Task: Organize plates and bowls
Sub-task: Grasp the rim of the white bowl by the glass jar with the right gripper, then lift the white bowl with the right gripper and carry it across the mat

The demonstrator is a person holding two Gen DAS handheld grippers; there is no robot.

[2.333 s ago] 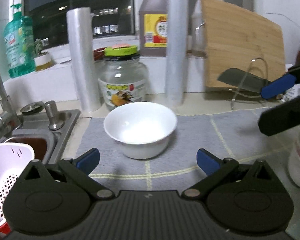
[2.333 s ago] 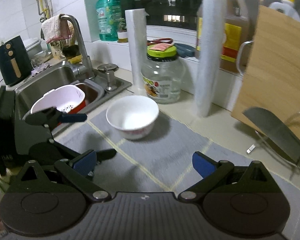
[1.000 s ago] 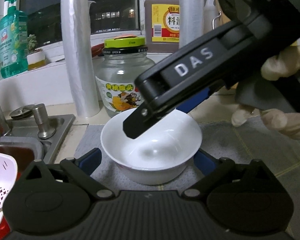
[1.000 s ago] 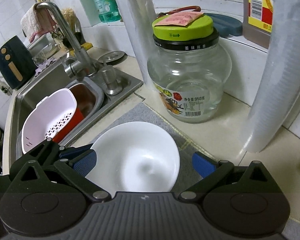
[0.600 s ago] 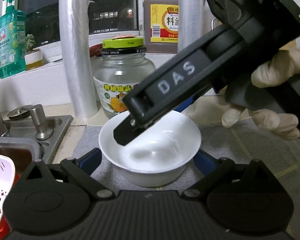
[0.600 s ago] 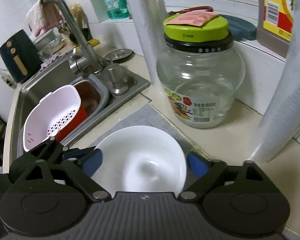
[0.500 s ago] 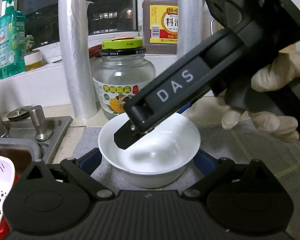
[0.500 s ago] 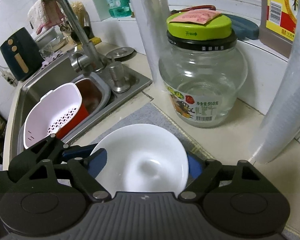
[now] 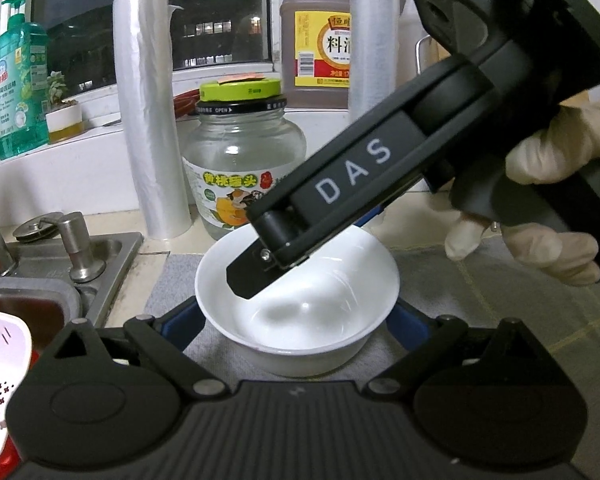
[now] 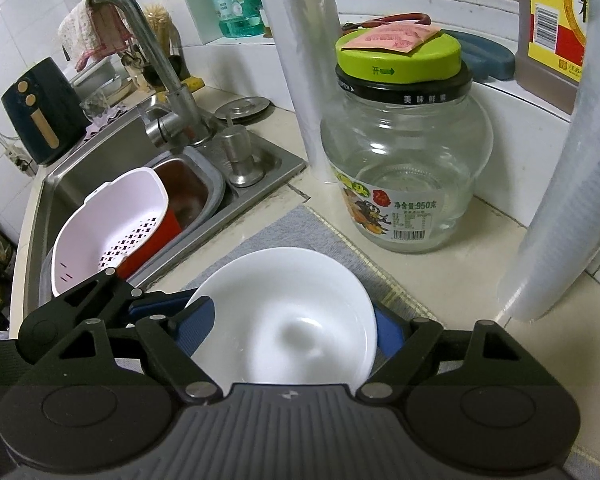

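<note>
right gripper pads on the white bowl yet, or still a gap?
Touching. In the right wrist view the right gripper has both blue pads against the white bowl: one on its left rim, one on its right side, no gap visible.

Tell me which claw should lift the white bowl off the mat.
Right, most likely. The right claw already has its blue pads pressed against both sides of the white bowl. The left claw only straddles the bowl, its pads apparently off the wall while its jaws are closing.
</note>
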